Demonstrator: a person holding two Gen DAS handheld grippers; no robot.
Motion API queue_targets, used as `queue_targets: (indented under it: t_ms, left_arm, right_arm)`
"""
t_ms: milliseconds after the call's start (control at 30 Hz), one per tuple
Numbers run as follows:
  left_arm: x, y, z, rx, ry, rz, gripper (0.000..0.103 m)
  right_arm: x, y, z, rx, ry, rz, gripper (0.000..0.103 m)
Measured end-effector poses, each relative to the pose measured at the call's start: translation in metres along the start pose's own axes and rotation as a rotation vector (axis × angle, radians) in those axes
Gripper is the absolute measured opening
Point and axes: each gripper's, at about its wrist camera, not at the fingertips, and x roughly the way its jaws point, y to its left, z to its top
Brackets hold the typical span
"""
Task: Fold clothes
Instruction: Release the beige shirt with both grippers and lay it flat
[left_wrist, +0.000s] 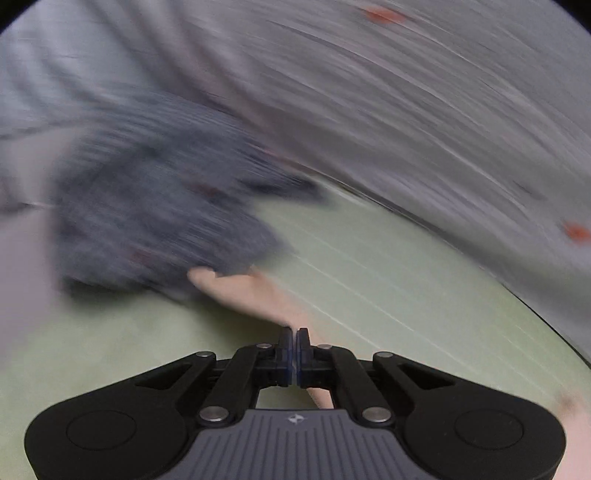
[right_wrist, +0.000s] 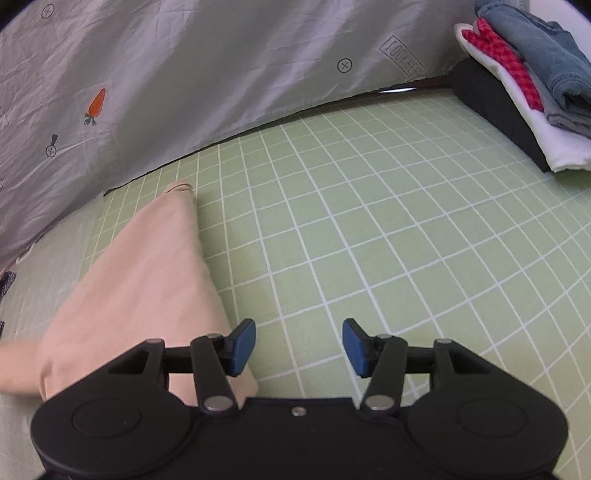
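Pinching a thin edge of the peach cloth (left_wrist: 258, 295), the left gripper (left_wrist: 294, 338) is sitting fully closed with the fabric running out between its pads; that view is badly smeared, so I'm only fairly sure the grip is on cloth and not just beside it. The right gripper (right_wrist: 299, 347) is hanging about half open over the green grid sheet (right_wrist: 369, 240), holding nothing, its left pad just beside the peach cloth's (right_wrist: 140, 288) near corner. Risks: the left is gripping only a sliver, so a fast pull is likely to slip it out and collapse the fold. The cloth is trailing toward the grey striped pile (left_wrist: 159, 206), so dragging could snag it. With one corner unheld, the fold is likely skewing. The folded stack (right_wrist: 528, 81) is sitting well apart at the far right, out of harm's way.
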Motion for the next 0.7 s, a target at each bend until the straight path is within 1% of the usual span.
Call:
queue_targets:
  t_ms: [33,67,133,167,233,300,333,433,567,667,700]
  left_arm:
    - [0.003,0.012,0.006,-0.038,-0.012,0.060,0.001]
    - [0.003,0.024,0.010,-0.071,-0.013,0.099,0.002]
    - [0.002,0.041,0.012,-0.116,-0.007,0.133,0.004]
    - [-0.001,0.043,0.011,-0.115,0.000,0.130,0.006]
    - [-0.007,0.039,0.003,-0.088,0.026,0.098,0.026]
    - [-0.013,0.028,-0.011,-0.064,0.069,0.043,0.035]
    - [-0.015,0.022,-0.020,-0.052,0.096,0.011,0.037]
    - [-0.020,-0.009,-0.048,-0.006,0.203,-0.115,0.040]
    - [-0.024,-0.059,-0.084,0.075,0.333,-0.285,0.040]
    - [-0.031,-0.100,-0.100,0.180,0.392,-0.389,0.043]
    - [-0.035,-0.114,-0.103,0.214,0.405,-0.419,0.046]
  right_arm:
    - [0.000,0.001,0.000,-0.005,0.000,0.000,0.053]
    - [0.000,0.001,0.000,-0.010,0.001,0.000,0.053]
    - [0.001,0.002,0.001,-0.017,0.004,0.000,0.053]
    - [0.001,0.003,0.000,-0.019,0.008,-0.001,0.053]
    - [0.003,0.004,0.000,-0.023,0.015,0.001,0.053]
    - [0.005,0.006,-0.001,-0.019,0.022,0.004,0.053]
    - [0.005,0.006,-0.002,-0.016,0.025,0.008,0.053]
    - [0.006,0.003,-0.003,0.008,0.030,0.018,0.053]
    - [0.006,-0.008,-0.004,0.082,0.031,0.039,0.051]
    - [0.006,-0.017,-0.004,0.121,0.032,0.021,0.051]
    - [0.005,-0.020,-0.004,0.133,0.032,0.018,0.052]
